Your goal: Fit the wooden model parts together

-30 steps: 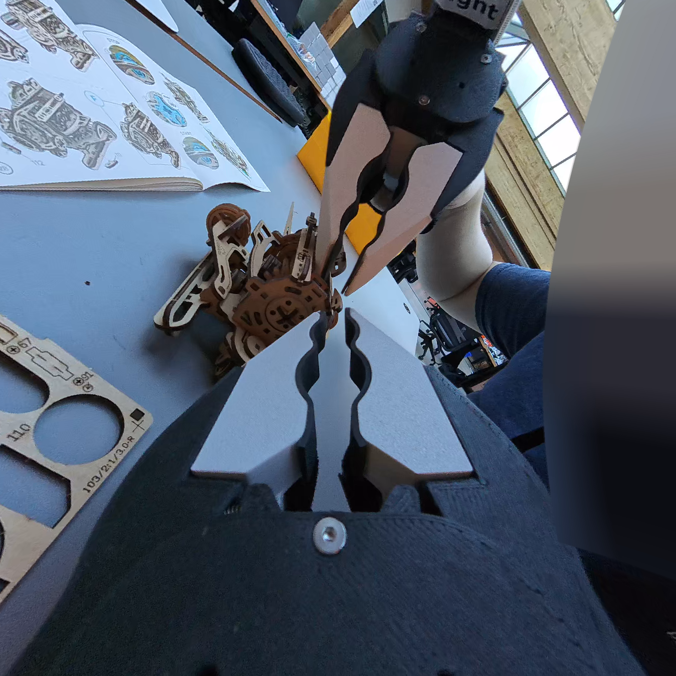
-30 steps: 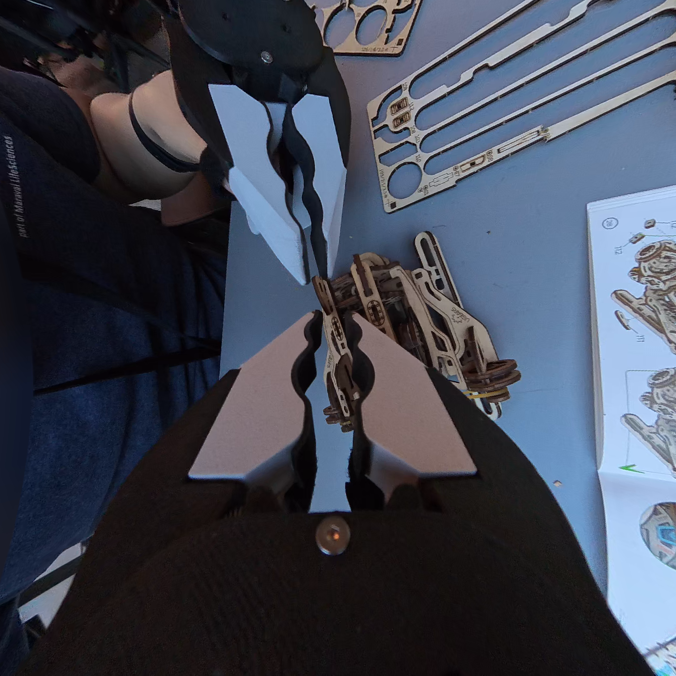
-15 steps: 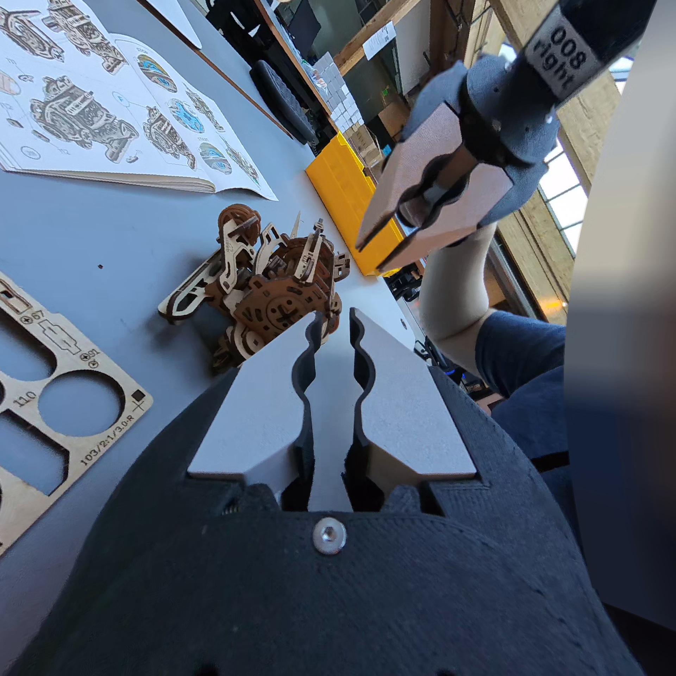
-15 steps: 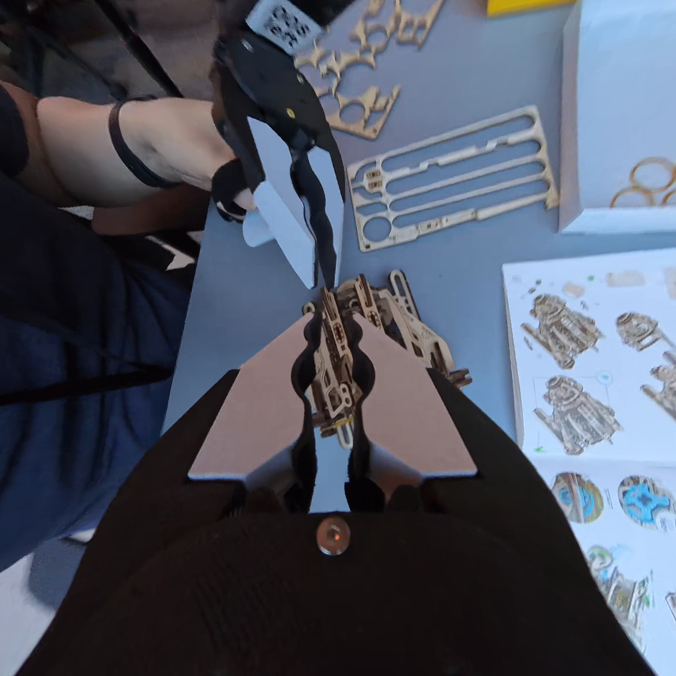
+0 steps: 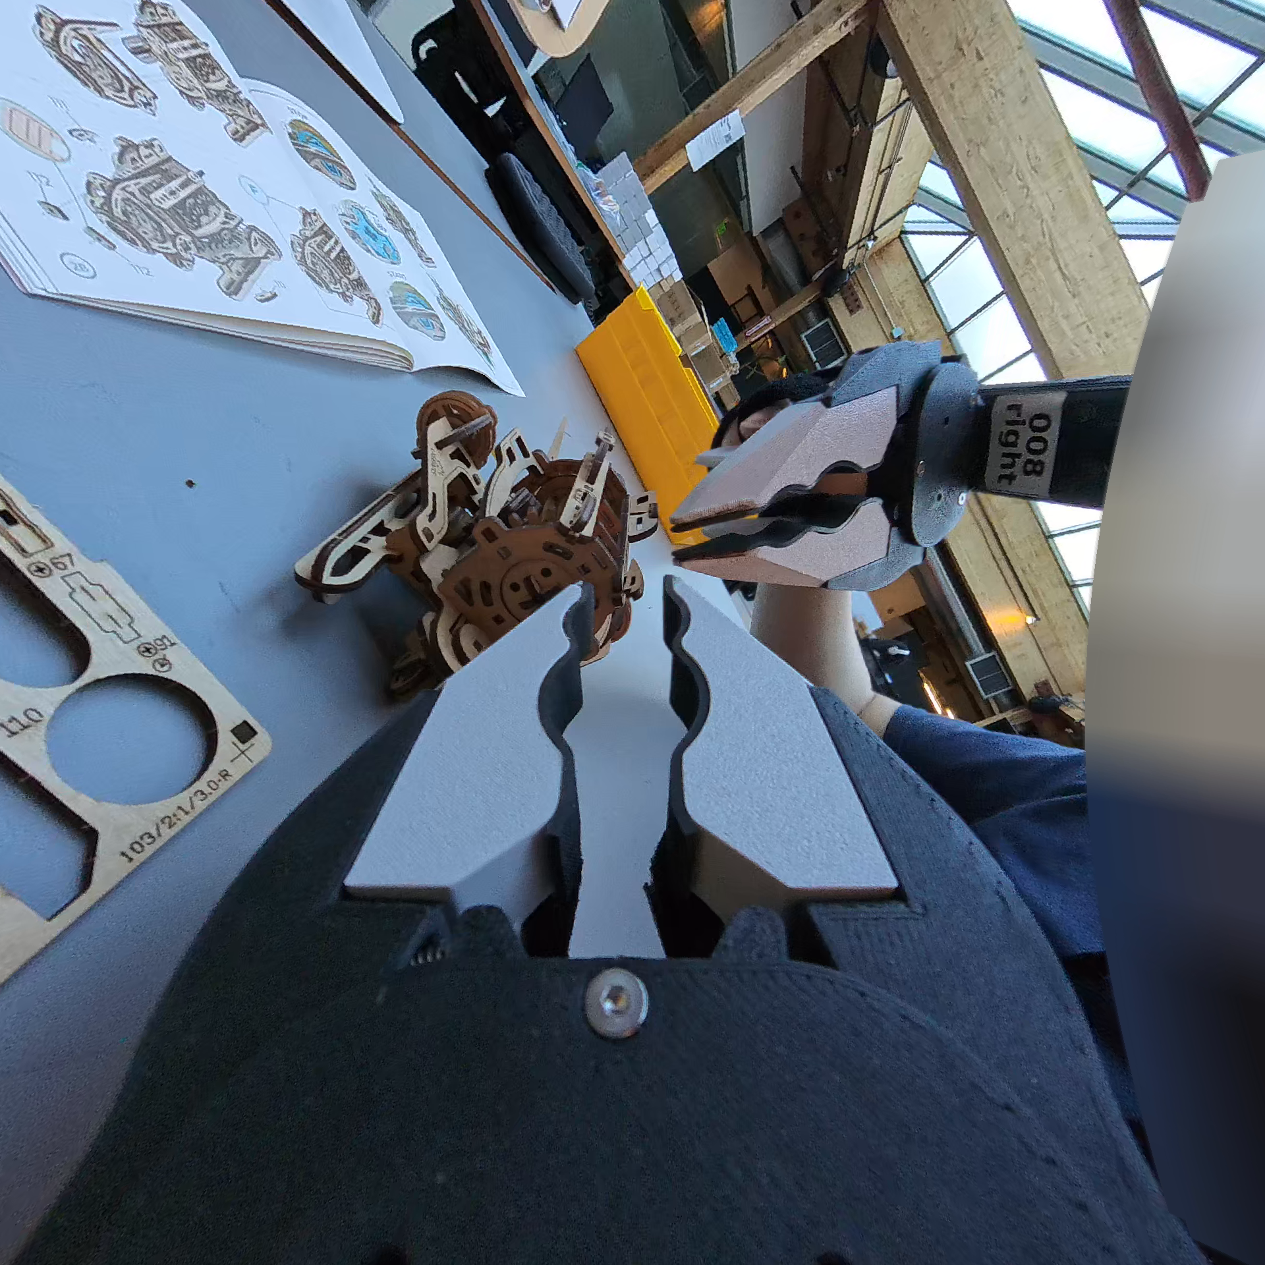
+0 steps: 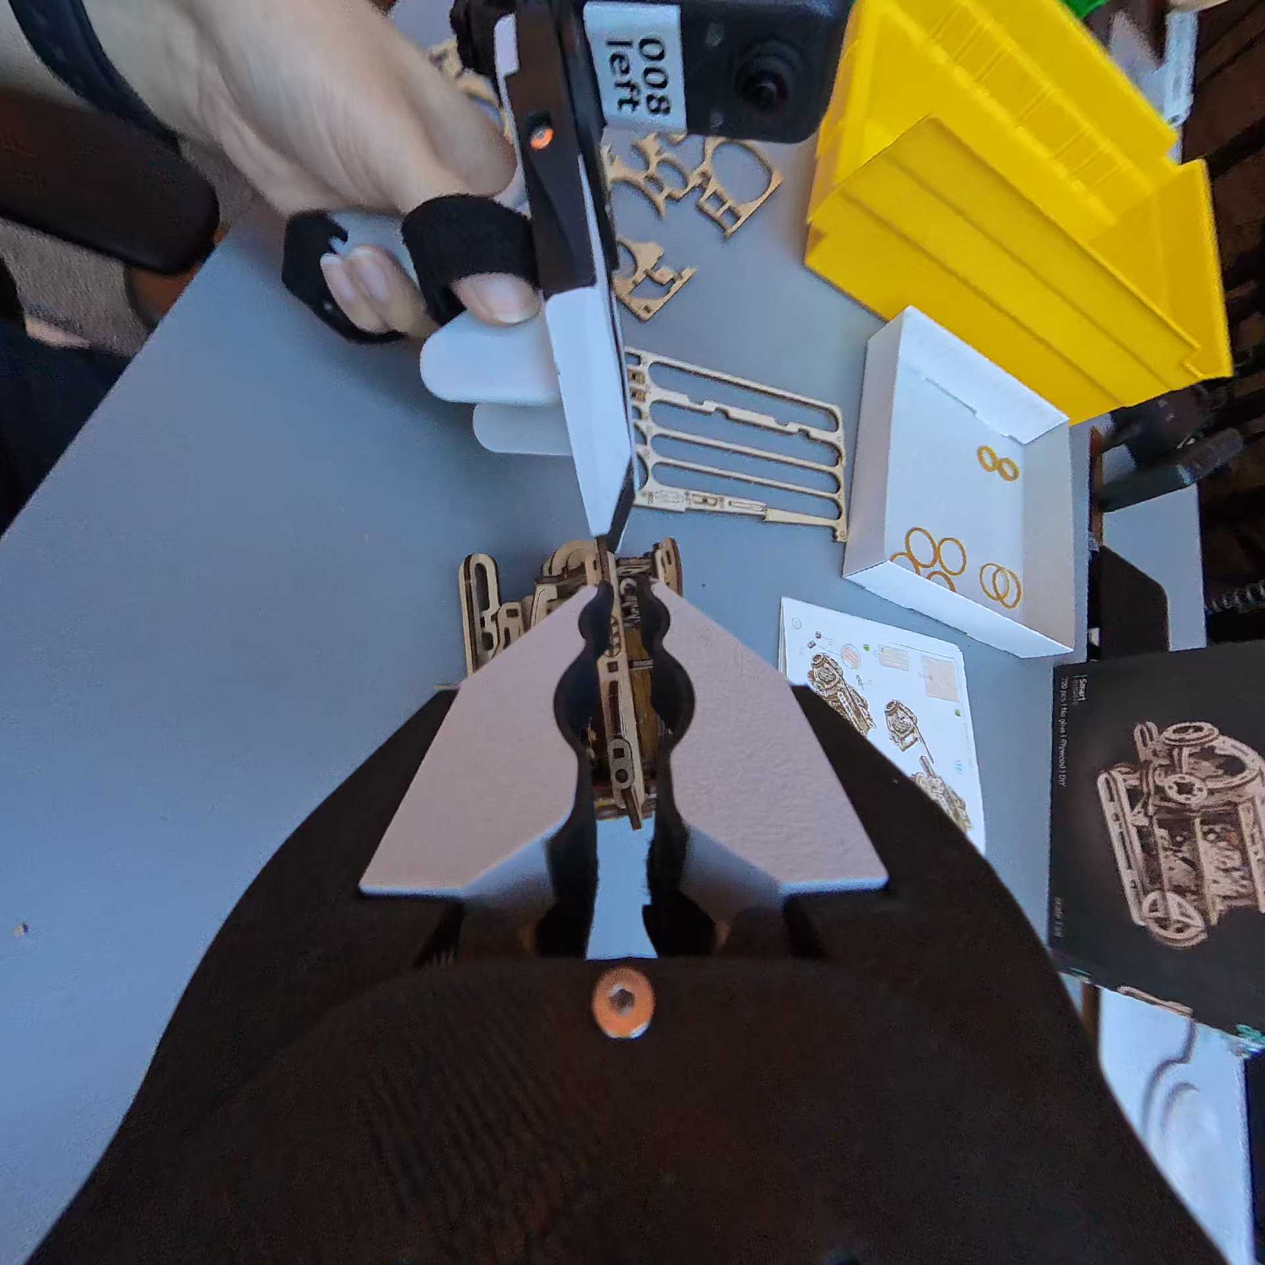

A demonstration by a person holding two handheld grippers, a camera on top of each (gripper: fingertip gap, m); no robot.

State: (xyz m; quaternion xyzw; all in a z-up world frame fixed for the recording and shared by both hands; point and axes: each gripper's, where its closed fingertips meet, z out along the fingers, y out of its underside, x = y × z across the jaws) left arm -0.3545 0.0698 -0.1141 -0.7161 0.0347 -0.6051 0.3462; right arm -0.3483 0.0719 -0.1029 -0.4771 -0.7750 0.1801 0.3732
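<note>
The half-built wooden model (image 5: 493,547) lies on the grey table, free of both grippers. My left gripper (image 5: 624,592) is open and empty, its fingertips just right of and above the model's round brown end. My right gripper (image 5: 676,541) is off the model and to its right. It lies on its side with the jaws nearly together and nothing visible between them. In the right wrist view my right gripper (image 6: 626,590) hangs above the model (image 6: 500,616), which shows through the narrow slit. The left gripper (image 6: 608,530) is edge-on just beyond the model.
An open instruction booklet (image 5: 171,205) lies behind the model, a yellow bin (image 5: 636,390) beyond it. An emptied plywood sheet (image 5: 123,739) lies at the left. The right wrist view shows another emptied sheet (image 6: 739,445), a white box with rubber bands (image 6: 958,479) and a dark printed box (image 6: 1164,787). The grippers are tip to tip, or close to it.
My right gripper let go of the model's upright part, lifted off and swung right, its jaws narrowing. My left gripper's jaws widened. The model stayed on the table.
</note>
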